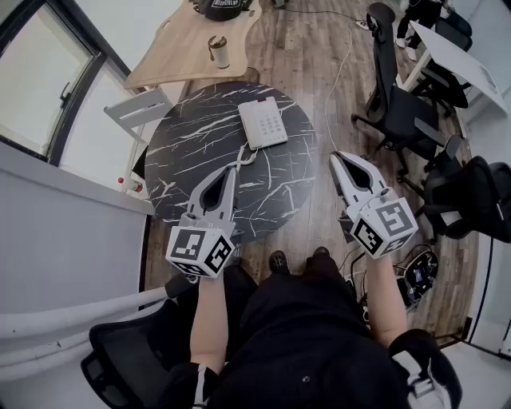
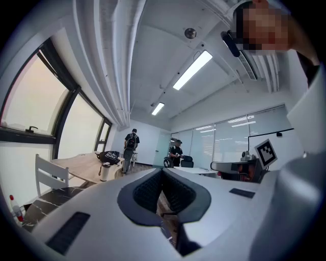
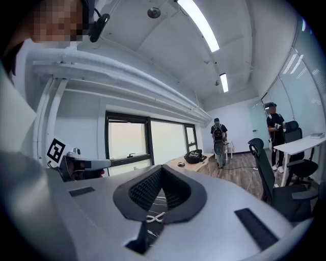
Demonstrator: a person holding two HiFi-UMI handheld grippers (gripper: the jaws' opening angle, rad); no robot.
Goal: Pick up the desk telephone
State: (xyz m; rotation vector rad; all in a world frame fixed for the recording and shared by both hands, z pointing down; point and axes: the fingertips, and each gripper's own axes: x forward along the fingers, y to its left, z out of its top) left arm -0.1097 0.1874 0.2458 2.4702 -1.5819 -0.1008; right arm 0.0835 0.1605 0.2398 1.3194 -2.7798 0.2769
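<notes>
The white desk telephone (image 1: 262, 124) lies on the far side of the round black marble table (image 1: 184, 152). Its coiled cord (image 1: 243, 156) trails toward me. My left gripper (image 1: 232, 170) hovers level over the table's near half, its tips just short of the cord, jaws shut and empty. My right gripper (image 1: 335, 157) hangs off the table's right edge, also shut with nothing in it. In the left gripper view the jaws (image 2: 162, 176) meet with nothing between them. The right gripper view shows closed jaws (image 3: 162, 173) and a bit of cord (image 3: 153, 218) below them.
Behind the marble table stands a wooden table (image 1: 180, 48) with a cup (image 1: 218, 50) and a dark bag (image 1: 226, 6). A white chair (image 1: 140, 108) sits at the left. Black office chairs (image 1: 399, 104) and a white desk (image 1: 459, 56) stand at the right. People stand far back.
</notes>
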